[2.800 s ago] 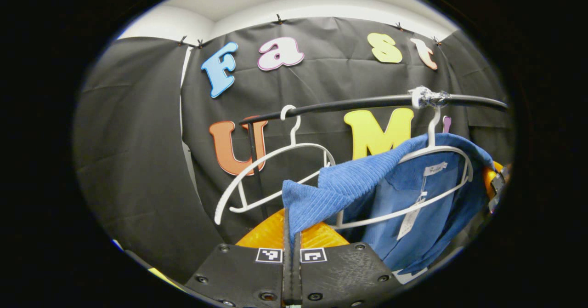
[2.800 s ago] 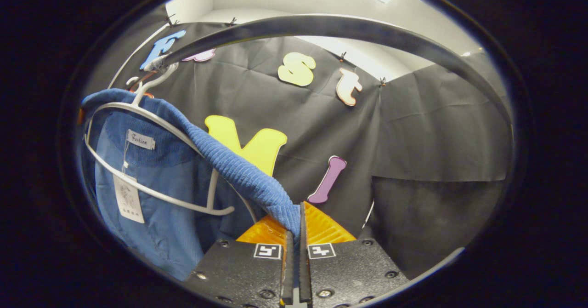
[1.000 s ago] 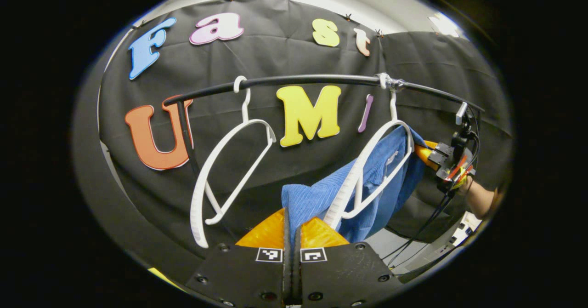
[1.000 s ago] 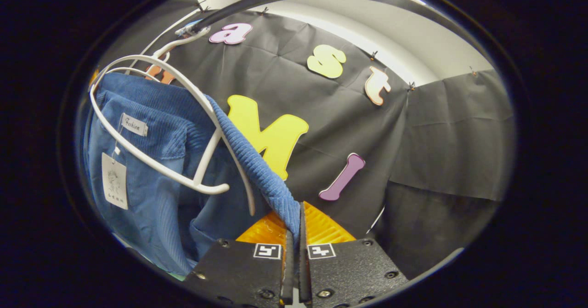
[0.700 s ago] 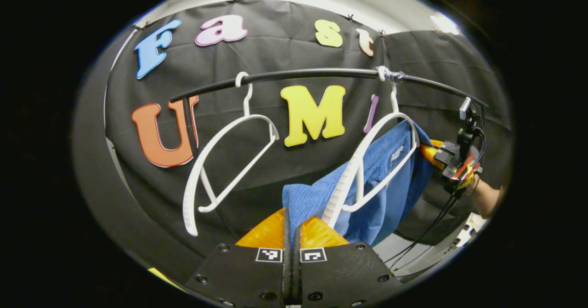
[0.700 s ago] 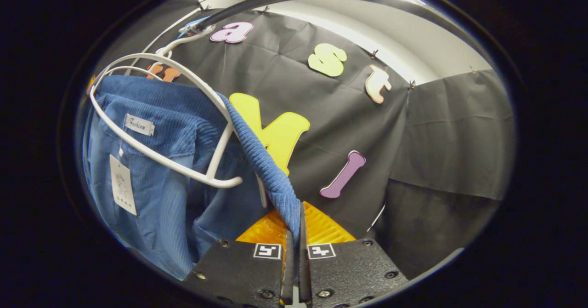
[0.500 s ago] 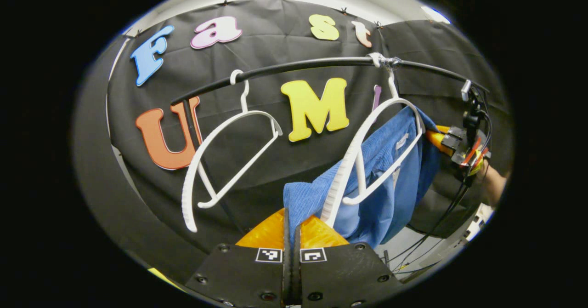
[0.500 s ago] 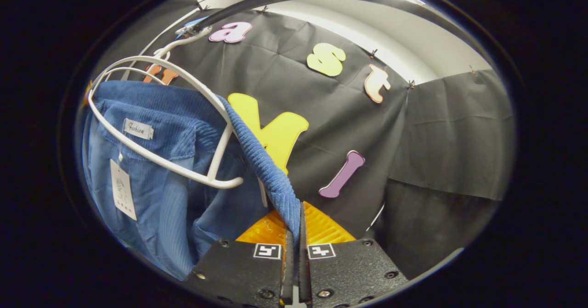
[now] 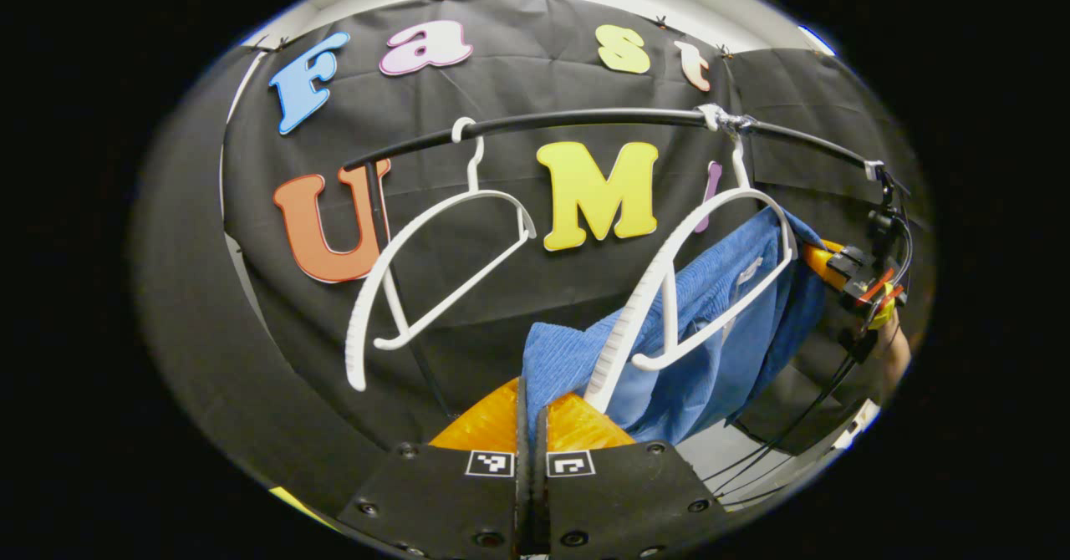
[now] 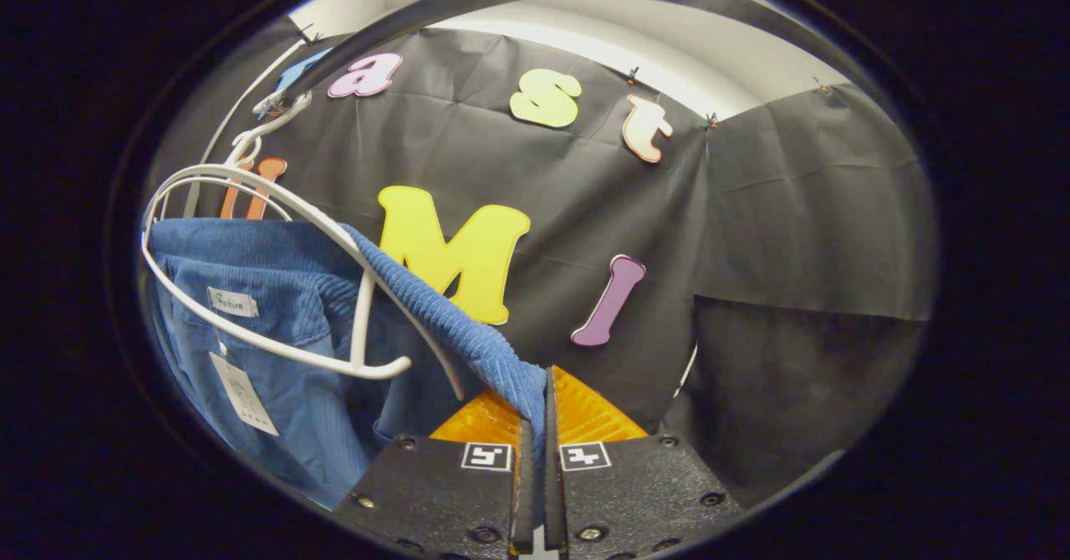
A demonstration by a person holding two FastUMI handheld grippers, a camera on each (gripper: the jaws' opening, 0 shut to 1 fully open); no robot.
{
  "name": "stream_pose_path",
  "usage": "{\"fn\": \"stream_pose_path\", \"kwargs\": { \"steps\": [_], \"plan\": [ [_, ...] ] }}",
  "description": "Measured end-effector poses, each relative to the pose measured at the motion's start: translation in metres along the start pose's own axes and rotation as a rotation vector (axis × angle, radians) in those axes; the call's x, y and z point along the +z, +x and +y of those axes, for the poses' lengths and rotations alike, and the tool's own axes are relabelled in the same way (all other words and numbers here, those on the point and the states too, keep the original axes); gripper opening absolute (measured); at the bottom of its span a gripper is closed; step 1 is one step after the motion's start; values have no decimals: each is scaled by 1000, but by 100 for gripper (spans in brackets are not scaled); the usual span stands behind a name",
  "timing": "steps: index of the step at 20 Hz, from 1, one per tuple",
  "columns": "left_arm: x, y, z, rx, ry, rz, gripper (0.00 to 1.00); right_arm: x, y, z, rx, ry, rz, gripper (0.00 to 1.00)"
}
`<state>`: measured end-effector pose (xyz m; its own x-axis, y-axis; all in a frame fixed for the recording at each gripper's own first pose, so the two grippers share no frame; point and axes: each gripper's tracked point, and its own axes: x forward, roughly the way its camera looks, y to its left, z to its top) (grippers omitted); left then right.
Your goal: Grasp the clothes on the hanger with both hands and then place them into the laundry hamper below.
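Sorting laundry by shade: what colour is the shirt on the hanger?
Blue, with a fine ribbed texture; the shirt shows best in the right gripper view.

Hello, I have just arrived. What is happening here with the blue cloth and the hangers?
A person is taking a blue garment off a white hanger with two handheld grippers. The left gripper is shut on one end of the garment, and the right gripper is shut on the other end. The garment is partly off the hanger, which hangs from a black rail. A second, bare hanger hangs on the same rail. The garment has not yet gone down to a hamper.
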<state>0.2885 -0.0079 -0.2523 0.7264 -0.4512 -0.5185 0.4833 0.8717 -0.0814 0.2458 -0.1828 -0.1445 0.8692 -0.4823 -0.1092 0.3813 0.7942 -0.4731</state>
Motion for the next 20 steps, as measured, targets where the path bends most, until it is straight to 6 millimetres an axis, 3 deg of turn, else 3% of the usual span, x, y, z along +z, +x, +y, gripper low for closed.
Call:
{"fn": "stream_pose_path", "kwargs": {
  "steps": [3, 7, 9, 10, 11, 15, 16, 17, 18, 20],
  "plan": [
    [3, 0, 0, -27, 15, -14, 5, 0, 5, -4, 4, -78, -34, 8],
    [-6, 5, -1, -72, -37, -37, 0, -17, 10, 10, 48, -86, -20, 8],
    [-9, 12, -2, -65, -26, -36, 0, -26, 8, 20, 64, -136, -24, 8],
    [-12, 13, -5, -66, -15, -28, 5, -30, 9, 21, 65, -141, -22, 9],
    [-18, 10, -6, -57, 3, -14, 0, -39, 11, 22, 67, -141, 2, 8],
    [-42, 15, -29, -83, 48, 31, 0, -103, 16, 21, 94, -52, 174, 8],
    [-48, 16, -35, -95, 39, 37, 5, -113, 18, 23, 94, -56, 195, 8],
    [-54, 17, -38, -93, 34, 40, 0, -117, 17, 22, 95, -80, 189, 8],
    [-60, 17, -43, -96, 23, 43, 5, -117, 9, 22, 99, -104, 179, 8],
    [-68, 13, -57, -115, -22, 39, 0, -120, 2, 31, 121, -101, 184, 8]
  ]
}}
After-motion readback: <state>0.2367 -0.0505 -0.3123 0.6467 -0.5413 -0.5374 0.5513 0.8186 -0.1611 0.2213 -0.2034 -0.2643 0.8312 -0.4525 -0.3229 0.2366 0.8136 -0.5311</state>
